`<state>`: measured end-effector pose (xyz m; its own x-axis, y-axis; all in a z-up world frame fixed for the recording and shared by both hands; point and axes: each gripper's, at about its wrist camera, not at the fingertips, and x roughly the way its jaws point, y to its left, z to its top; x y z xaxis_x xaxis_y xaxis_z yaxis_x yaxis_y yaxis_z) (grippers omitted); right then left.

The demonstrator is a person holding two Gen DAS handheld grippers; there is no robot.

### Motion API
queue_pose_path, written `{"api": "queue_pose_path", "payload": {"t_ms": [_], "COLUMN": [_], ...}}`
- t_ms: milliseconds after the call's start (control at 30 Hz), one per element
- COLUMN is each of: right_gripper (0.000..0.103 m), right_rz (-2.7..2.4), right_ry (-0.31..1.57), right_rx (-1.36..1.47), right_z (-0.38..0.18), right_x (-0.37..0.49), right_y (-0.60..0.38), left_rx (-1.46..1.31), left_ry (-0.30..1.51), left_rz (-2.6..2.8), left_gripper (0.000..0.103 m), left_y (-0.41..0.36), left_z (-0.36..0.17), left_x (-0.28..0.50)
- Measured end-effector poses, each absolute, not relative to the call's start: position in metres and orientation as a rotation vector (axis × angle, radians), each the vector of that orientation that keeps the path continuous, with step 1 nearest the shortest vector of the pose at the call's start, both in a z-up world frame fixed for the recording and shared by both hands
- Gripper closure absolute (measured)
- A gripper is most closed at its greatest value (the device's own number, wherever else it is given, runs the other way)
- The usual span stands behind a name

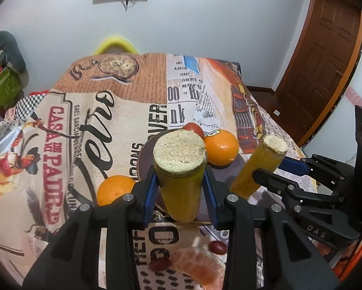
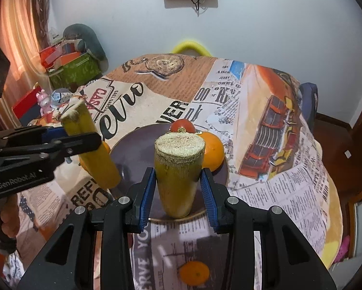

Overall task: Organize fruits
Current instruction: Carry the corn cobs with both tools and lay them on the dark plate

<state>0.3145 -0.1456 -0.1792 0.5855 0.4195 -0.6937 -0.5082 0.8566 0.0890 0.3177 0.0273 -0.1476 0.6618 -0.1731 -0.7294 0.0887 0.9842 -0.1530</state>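
**Helper:** What are you carrying there?

**Me:** I'm gripping a cut piece of sugarcane in each claw. My left claw (image 1: 179, 186) is clamping the left cane piece (image 1: 179, 169) between its blue pads, and my right claw (image 2: 178, 188) is pinching the right cane piece (image 2: 178, 174) the same way. Both are hanging above the dark plate (image 2: 132, 149) on the worktop (image 2: 289, 181).

**Helper:** What's worrying you?

**Me:** The plate is already holding an orange (image 2: 213, 151) and a tomato (image 2: 183, 125) at its far side. If I'm lowering a cane too far back, I'm likely knocking that orange off the rim, and it's round, so it's probably rolling.

**Helper:** And the canes themselves?

**Me:** They're slick-skinned and I'm holding them near the middle, tilted. I'm judging they could pivot or slip as I'm letting go, then roll off the shallow plate.

**Helper:** Anything else?

**Me:** My two claws are working close together, so I'm risking a clash. A loose orange (image 1: 114, 188) is also sitting just beside the plate's near-left edge.
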Motion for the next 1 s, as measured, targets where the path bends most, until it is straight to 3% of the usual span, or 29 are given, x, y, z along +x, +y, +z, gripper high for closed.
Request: {"api": "queue_pose_path", "payload": {"t_ms": [633, 1000], "right_gripper": [0.068, 0.068], "right_rz": [0.573, 0.565], "right_ry": [0.799, 0.834], "right_rx": [-0.161, -0.126], "right_z": [-0.197, -0.196], "right_x": [0.359, 0.355], "right_y": [-0.116, -0.126], "left_rx": [-0.138, -0.103], "left_ry": [0.899, 0.929], "left_rz": [-0.165, -0.162], "left_gripper": [0.067, 0.066], "left_y": [0.027, 0.023], "left_z": [-0.176, -0.178], "left_x": [0.378, 0.374]}}
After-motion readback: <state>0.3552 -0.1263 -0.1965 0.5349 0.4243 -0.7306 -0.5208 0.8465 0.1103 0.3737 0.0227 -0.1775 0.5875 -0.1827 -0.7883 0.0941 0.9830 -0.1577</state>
